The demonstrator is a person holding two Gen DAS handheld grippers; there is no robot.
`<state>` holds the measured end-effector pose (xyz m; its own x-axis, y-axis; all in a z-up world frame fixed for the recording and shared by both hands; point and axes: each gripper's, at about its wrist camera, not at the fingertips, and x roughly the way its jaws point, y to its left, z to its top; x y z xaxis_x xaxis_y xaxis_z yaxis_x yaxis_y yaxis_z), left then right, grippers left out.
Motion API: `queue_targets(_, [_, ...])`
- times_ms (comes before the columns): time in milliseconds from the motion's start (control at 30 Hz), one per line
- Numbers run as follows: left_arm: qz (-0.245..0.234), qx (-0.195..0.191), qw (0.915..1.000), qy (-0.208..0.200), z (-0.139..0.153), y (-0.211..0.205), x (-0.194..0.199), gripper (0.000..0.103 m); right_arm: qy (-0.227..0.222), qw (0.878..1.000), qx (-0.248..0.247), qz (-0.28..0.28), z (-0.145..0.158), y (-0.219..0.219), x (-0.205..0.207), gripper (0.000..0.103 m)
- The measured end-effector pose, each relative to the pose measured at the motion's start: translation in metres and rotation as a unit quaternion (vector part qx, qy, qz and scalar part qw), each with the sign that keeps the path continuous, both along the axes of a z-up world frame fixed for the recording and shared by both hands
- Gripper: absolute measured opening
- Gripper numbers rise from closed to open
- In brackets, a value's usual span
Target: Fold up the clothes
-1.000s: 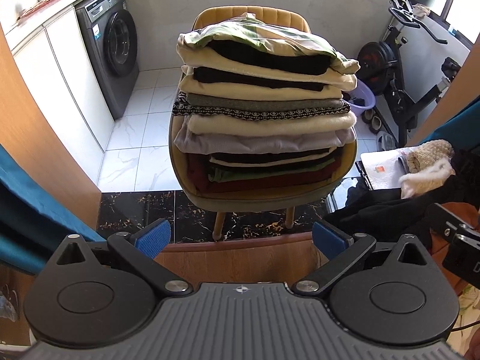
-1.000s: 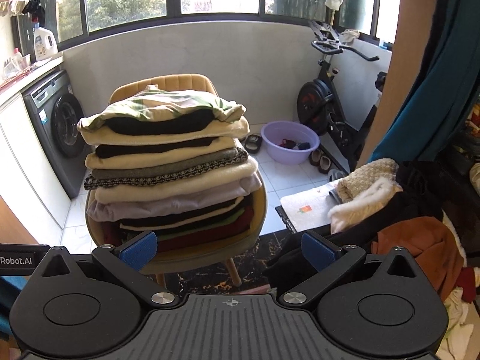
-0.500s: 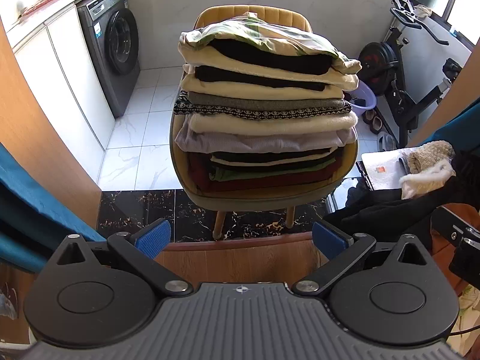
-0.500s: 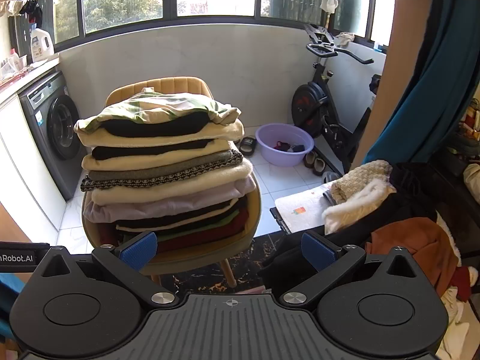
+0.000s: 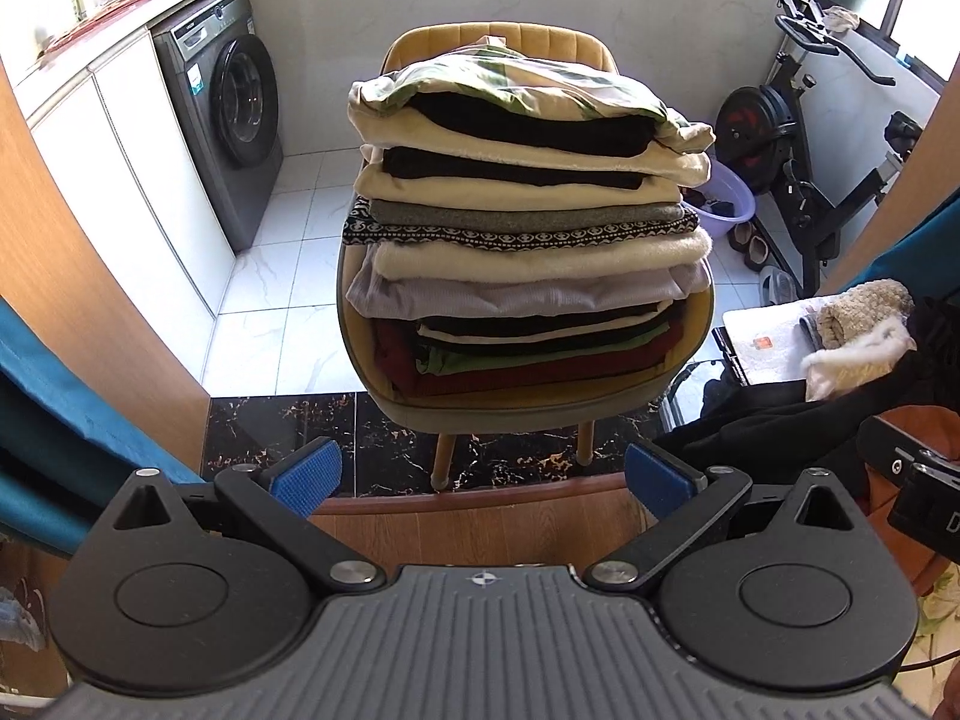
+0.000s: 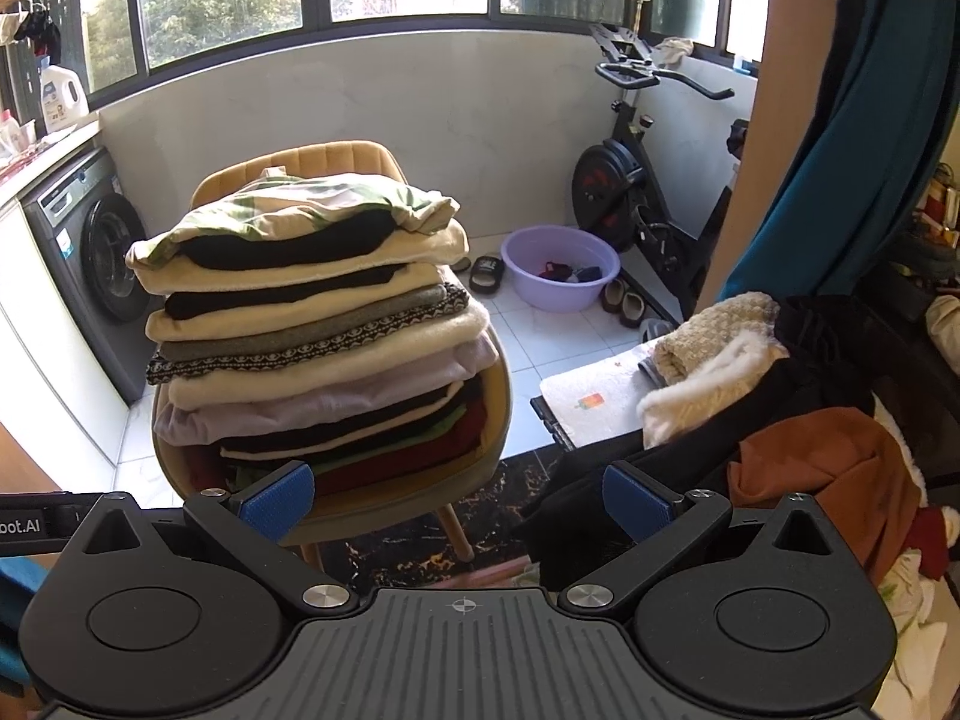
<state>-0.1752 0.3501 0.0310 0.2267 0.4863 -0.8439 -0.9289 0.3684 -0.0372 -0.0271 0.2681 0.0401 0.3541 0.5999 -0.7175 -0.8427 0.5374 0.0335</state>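
Both sets of fingers spread wide with nothing in them: left gripper (image 5: pixel 483 476) and right gripper (image 6: pixel 458 495) just hang in front of the chair (image 5: pixel 522 405). The stack of folded clothes (image 5: pixel 525 228) sits piled high on the chair seat. Right of the chair there's a heap of unfolded clothes (image 6: pixel 780 420); behind the chair a purple basin (image 6: pixel 561 276), washing machine (image 5: pixel 231 114) off to its left.

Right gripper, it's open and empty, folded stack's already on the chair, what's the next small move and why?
Probably swing the right gripper right and down toward the rust-orange garment on the unfolded heap. Both grippers are open and empty, the left gripper too, and the folded stack on the chair looks finished.
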Motion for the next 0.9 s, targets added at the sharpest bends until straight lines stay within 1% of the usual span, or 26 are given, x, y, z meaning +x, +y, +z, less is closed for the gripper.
queue_targets(200, [0.0,0.0,1.0,0.007,-0.001,-0.002,0.008,0.103,0.005,1.0,-0.011,-0.006,-0.005,-0.002,0.007,0.102])
queue_targets(467, [-0.014,0.004,0.9998,0.014,-0.001,-0.005,0.021,0.103,0.023,0.999,-0.016,-0.021,-0.011,-0.005,0.022,0.102])
queue_targets(667, [-0.029,-0.001,0.9995,0.012,-0.002,-0.008,0.028,0.103,0.026,0.999,-0.021,-0.021,-0.014,-0.007,0.024,0.102])
queue_targets(900, [-0.044,0.007,0.9989,0.013,0.0,-0.011,0.033,0.103,0.018,0.999,-0.023,-0.017,-0.013,-0.006,0.023,0.102])
